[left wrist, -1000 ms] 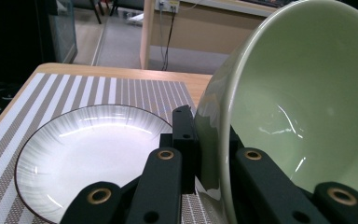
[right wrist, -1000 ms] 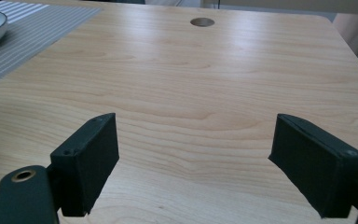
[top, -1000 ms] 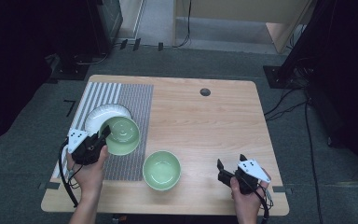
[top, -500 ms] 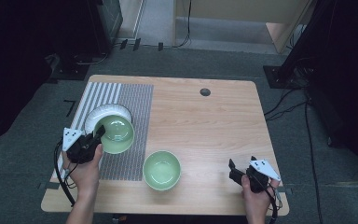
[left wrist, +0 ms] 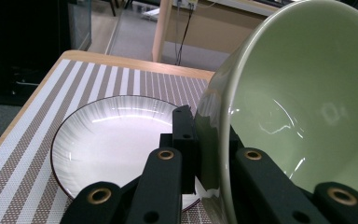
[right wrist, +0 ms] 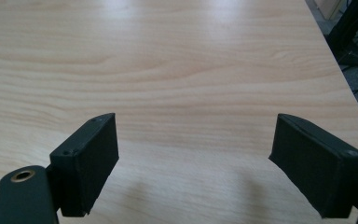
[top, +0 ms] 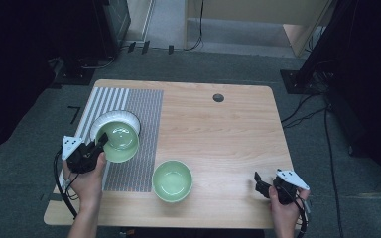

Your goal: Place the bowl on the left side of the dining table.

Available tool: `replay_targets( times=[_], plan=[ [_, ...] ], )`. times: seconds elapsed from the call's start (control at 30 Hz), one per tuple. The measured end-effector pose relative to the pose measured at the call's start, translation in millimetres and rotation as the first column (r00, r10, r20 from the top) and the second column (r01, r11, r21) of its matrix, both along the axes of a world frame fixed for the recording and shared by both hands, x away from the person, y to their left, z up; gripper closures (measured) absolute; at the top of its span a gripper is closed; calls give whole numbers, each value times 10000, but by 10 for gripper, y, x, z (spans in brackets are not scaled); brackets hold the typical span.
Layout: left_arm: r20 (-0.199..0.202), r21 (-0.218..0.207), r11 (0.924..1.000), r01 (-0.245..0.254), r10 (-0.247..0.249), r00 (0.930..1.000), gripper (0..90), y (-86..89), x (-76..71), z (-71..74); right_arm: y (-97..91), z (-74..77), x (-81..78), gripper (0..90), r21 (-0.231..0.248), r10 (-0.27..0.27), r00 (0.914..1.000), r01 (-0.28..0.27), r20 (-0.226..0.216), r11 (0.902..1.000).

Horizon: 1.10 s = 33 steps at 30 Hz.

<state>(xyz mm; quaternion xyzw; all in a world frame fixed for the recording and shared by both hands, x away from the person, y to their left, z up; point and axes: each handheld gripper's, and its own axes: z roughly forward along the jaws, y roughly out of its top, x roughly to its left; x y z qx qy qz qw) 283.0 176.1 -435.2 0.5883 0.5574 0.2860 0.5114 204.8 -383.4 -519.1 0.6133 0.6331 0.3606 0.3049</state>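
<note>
The left gripper [top: 100, 142] has its jaws clamped on the rim of a green bowl [top: 119, 141], one jaw inside the wall and one outside, as the left gripper view makes plain. The bowl [left wrist: 303, 107] hangs tilted from that grip, its mouth turned partly toward the gripper, and it sits above the white plate [top: 110, 122] that lies just beyond and below the jaws on the striped placemat [top: 144, 106]; whether its base touches the plate cannot be told from these pictures. A second green bowl [top: 172, 180] stands upright on the bare wooden table [top: 228, 134], off to the left gripper's right and between the two hands. The right gripper [top: 260, 183] rests near the table's near edge, well apart from both bowls, its jaws spread wide over empty wood and holding nothing. As a judgement, the work looks to be about halfway: the first bowl is gripped and carried over the plate but not yet set level and released, and the second bowl stands untouched, so lowering, letting go and dealing with the second bowl appear to be what is left.
</note>
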Motion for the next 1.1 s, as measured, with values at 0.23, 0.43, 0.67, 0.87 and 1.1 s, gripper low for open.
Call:
replay_targets(
  times=[0.23, 0.43, 0.67, 0.87, 1.1],
  plan=[
    [-18, -6, 10000, -22, 22, 10000, 842, 5, 8, -11, -152, -23, -3, 149, 89, -96, 9987, 101, -505, 9999],
    [-63, -35, 10000, -18, 18, 10000, 842, 38, 14, -21, -238, -47, 11, 152, -92, -401, 9908, 392, -1296, 9992],
    [-153, -169, 9996, -224, 222, 9996, 842, 114, 38, -35, -265, -59, 15, 151, -388, -322, 9873, 264, -1554, 9989],
    [-185, -218, 9990, -378, 374, 9991, 842, 175, 78, -30, -265, -60, 16, 149, -395, -315, 9874, 257, -1548, 9989],
    [-432, -470, 9974, -554, 534, 9976, 842, 256, 153, -73, -285, -60, -29, 148, -371, 141, 9877, -201, -1560, 9991]
  ],
)
